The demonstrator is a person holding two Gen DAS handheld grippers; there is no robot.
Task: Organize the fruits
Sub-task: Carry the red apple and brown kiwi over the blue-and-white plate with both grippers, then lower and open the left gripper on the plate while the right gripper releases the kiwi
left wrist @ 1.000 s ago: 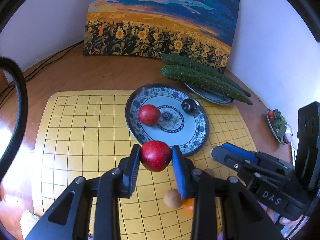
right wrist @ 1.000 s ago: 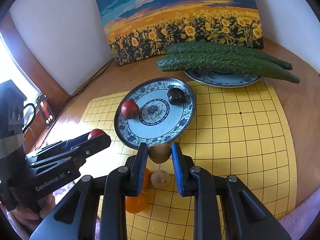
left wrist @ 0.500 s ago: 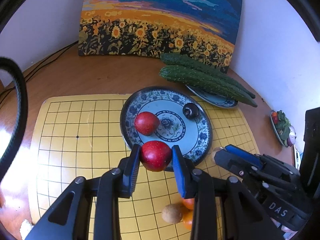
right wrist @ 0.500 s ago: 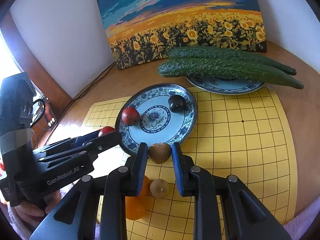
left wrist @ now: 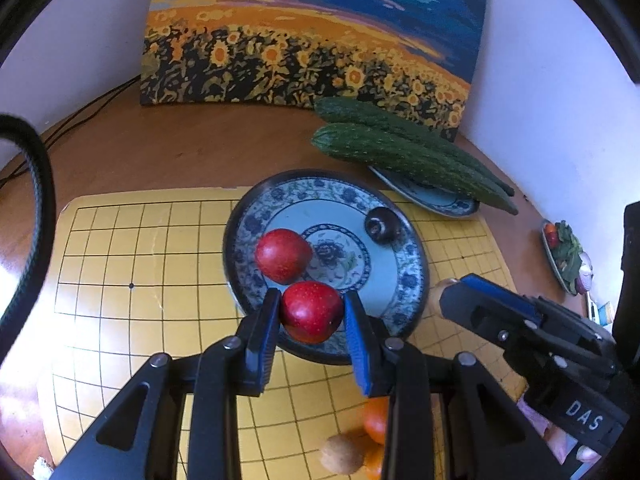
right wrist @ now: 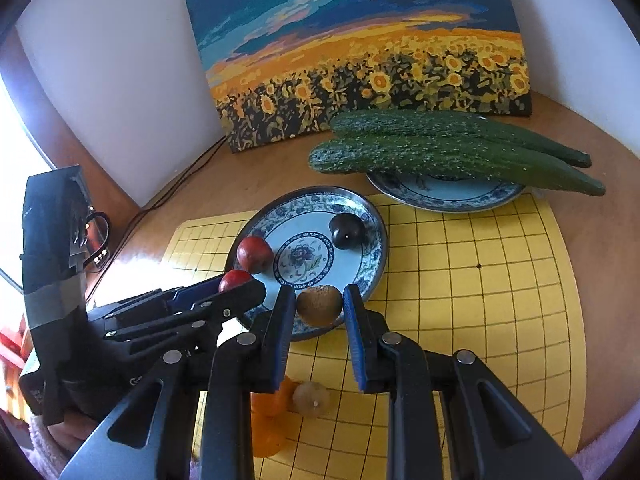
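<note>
Left gripper [left wrist: 311,312], centre of its own view: pads clamped on a red apple [left wrist: 311,311], held over the near rim of the blue-patterned plate [left wrist: 404,292].

On that plate: a second red apple [left wrist: 283,255] at left, just above the held one in the frame, and a dark round fruit [left wrist: 379,225] at upper right.

Right gripper [right wrist: 319,307], centre of its view: pads closed on a brown kiwi [right wrist: 319,305], at the plate's near edge (above the rim or just short of it, cannot tell). In the left view this gripper comes in from the right edge, the kiwi showing only as a tan sliver at its tip.

Lower part of the right view, on the yellow grid mat [right wrist: 480,300]: another kiwi [right wrist: 311,398] touching an orange fruit [right wrist: 267,428]; there may be two orange pieces, partly hidden by a finger.

Upper right of both views: two long cucumbers [right wrist: 452,152] across a smaller plate [right wrist: 444,194]. A sunflower painting [left wrist: 312,36] leans against the white wall. Far right of the left view: a small dish of greens [left wrist: 566,256].
</note>
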